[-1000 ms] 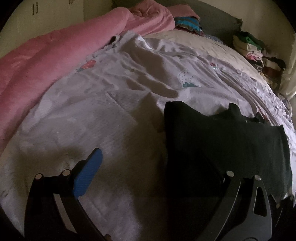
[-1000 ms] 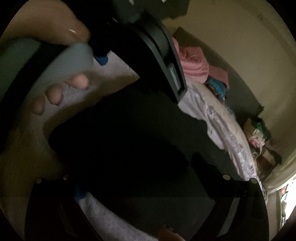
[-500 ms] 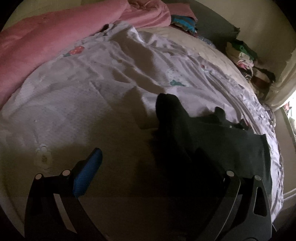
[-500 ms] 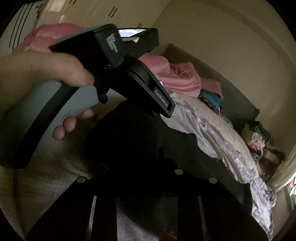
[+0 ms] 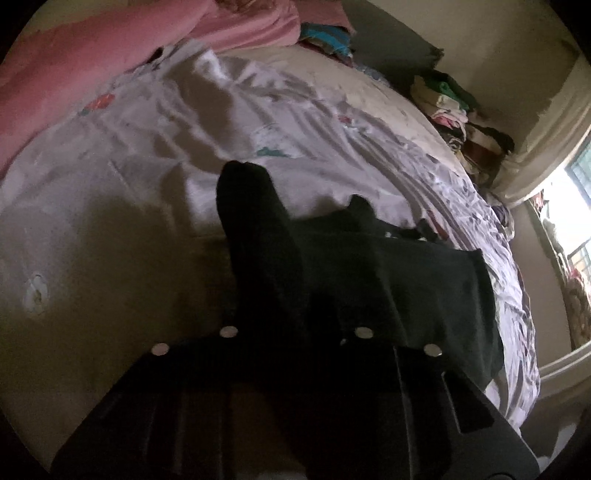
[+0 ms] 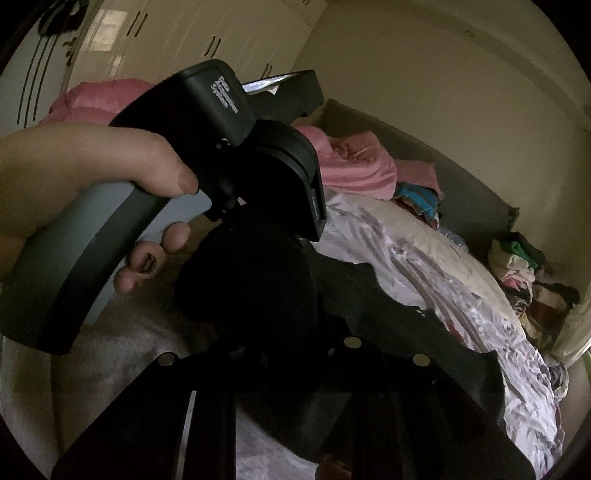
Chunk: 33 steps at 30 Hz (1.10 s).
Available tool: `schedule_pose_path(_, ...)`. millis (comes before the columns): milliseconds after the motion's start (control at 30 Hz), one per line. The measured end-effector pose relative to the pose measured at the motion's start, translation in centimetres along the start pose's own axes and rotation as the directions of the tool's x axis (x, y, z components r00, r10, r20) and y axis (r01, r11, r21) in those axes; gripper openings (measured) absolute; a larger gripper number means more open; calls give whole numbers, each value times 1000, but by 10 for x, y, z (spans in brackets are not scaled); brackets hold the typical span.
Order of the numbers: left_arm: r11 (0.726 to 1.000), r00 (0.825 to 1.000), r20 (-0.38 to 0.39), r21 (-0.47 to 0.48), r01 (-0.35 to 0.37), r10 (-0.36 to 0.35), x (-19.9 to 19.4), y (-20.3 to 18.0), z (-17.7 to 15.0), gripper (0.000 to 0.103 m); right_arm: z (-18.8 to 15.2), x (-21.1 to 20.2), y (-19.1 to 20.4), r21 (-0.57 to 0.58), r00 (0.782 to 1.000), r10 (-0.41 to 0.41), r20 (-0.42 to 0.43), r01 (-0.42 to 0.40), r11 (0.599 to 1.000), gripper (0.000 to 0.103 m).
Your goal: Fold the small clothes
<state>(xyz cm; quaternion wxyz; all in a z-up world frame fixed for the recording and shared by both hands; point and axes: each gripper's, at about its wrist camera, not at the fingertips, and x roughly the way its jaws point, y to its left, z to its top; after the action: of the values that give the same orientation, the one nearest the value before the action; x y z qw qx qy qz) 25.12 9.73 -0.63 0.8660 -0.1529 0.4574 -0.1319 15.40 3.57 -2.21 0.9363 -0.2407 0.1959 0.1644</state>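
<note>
A black garment (image 5: pixel 424 280) lies on the pale lilac bedsheet (image 5: pixel 129 177), its near-left edge pulled up into a ridge. In the left wrist view my left gripper (image 5: pixel 291 332) has its jaws closing, and the black cloth is pinched between them. In the right wrist view the right gripper (image 6: pixel 291 343) is also closing, with another bunch of the same garment (image 6: pixel 388 317) clamped between its jaws. Just above it a hand (image 6: pixel 92 158) holds the grey handle (image 6: pixel 74 258) of the left gripper. The dark cloth hides the pads of both grippers.
A pink blanket (image 5: pixel 92 66) is heaped along the far left of the bed. Folded clothes are stacked at the far right (image 5: pixel 454 107) by the wall, and more lie near the grey headboard (image 5: pixel 388 40). A window (image 5: pixel 576 177) is at the right and wardrobe doors (image 6: pixel 184 33) stand behind.
Both grippers went from wide open to closed on the black garment. Its near edge has risen off the sheet into a ridge, and both hands have lifted and tilted.
</note>
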Motion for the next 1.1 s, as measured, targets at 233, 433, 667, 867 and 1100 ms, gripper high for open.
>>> schedule_pose_path(233, 999, 999, 42, 51, 3, -5, -21, -41, 5, 15, -2, -25, -25, 76, 999, -33, 36, 30, 997, 15)
schedule_pose_path(433, 993, 998, 66, 114, 2, -9, -32, -83, 9, 15, -10, -49, -56, 161, 996, -72, 60, 61, 985, 14)
schedule_pose_path(667, 983, 998, 67, 184, -1, -12, -33, -133, 8, 15, -25, -70, -90, 251, 992, -106, 71, 85, 964, 14)
schedule_pose_path(867, 975, 999, 49, 223, 0, -11, -21, -164, 5, 15, -40, -80, -114, 310, 989, -132, 61, 107, 945, 13)
schedule_pose_path(1100, 968, 1000, 23, 251, 0, -6, -5, -190, -1, 15, -57, -82, -136, 362, 990, -141, 33, 119, 925, 13)
